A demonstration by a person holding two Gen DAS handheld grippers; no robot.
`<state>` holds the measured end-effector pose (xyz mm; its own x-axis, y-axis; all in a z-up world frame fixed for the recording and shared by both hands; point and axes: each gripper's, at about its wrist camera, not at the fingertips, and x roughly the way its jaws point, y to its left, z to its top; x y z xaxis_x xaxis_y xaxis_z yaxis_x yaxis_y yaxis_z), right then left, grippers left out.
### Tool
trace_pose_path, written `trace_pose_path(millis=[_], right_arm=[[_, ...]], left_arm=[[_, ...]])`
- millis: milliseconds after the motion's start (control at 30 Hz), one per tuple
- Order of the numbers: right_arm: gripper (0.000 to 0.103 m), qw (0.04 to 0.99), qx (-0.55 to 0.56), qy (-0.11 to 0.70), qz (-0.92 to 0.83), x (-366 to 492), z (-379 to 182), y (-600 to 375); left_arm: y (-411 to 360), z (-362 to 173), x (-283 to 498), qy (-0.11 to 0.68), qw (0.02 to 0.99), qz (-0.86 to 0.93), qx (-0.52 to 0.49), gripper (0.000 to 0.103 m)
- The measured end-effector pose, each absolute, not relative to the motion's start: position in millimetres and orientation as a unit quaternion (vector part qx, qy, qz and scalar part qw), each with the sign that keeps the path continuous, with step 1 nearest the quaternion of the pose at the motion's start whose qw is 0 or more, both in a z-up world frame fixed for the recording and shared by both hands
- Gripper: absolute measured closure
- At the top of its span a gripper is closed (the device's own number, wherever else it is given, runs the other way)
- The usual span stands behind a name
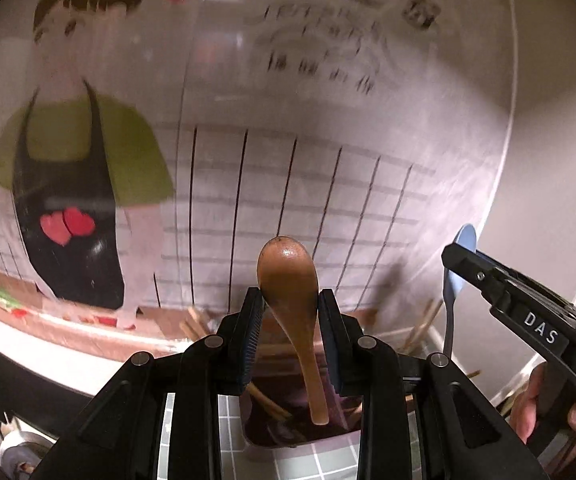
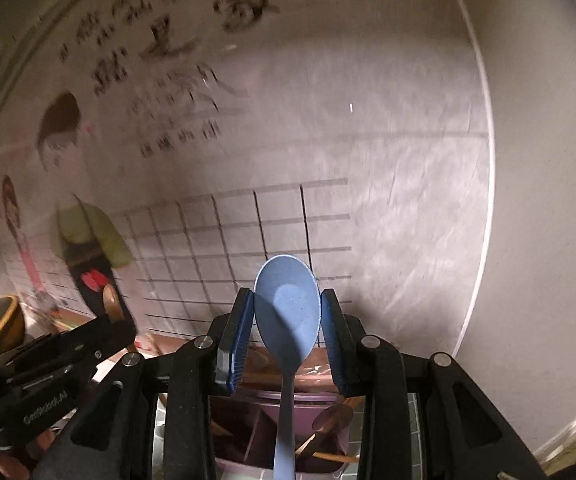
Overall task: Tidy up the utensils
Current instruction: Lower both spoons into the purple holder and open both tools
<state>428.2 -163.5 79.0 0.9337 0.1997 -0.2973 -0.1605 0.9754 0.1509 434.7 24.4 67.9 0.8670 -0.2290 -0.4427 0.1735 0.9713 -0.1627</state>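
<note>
My left gripper (image 1: 289, 316) is shut on a brown wooden spoon (image 1: 293, 300), bowl up, handle hanging down over a purple utensil holder (image 1: 272, 432). My right gripper (image 2: 287, 320) is shut on a blue plastic spoon (image 2: 287, 312), bowl up, handle hanging over the same purple holder (image 2: 248, 436), which has dividers and holds several wooden utensils. The right gripper with the blue spoon (image 1: 457, 264) shows at the right of the left wrist view. The left gripper body (image 2: 60, 364) and wooden spoon (image 2: 111, 300) show at the left of the right wrist view.
A wall poster (image 1: 88, 160) with a cartoon figure and grid lines stands close behind. Wooden chopsticks (image 1: 419, 328) stick up near the holder. A yellow bowl (image 2: 4, 320) sits at far left. The counter is grey tile (image 1: 319, 464).
</note>
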Motion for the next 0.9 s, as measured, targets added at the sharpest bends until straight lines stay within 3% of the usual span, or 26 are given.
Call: trace_pose_path(millis=[533,900], right_arm=[[0.071,0.971,0.047,0.221,0.079,465,9,-144],[0.071,0.948,0.033,0.290,0.129,447,-16,-151]], left_arm=[[7,2,460,0.314,0.941,-0.118,-0.054,0.073],[11,10,439,0.329,0.937,-0.102,-0.064,0.068]])
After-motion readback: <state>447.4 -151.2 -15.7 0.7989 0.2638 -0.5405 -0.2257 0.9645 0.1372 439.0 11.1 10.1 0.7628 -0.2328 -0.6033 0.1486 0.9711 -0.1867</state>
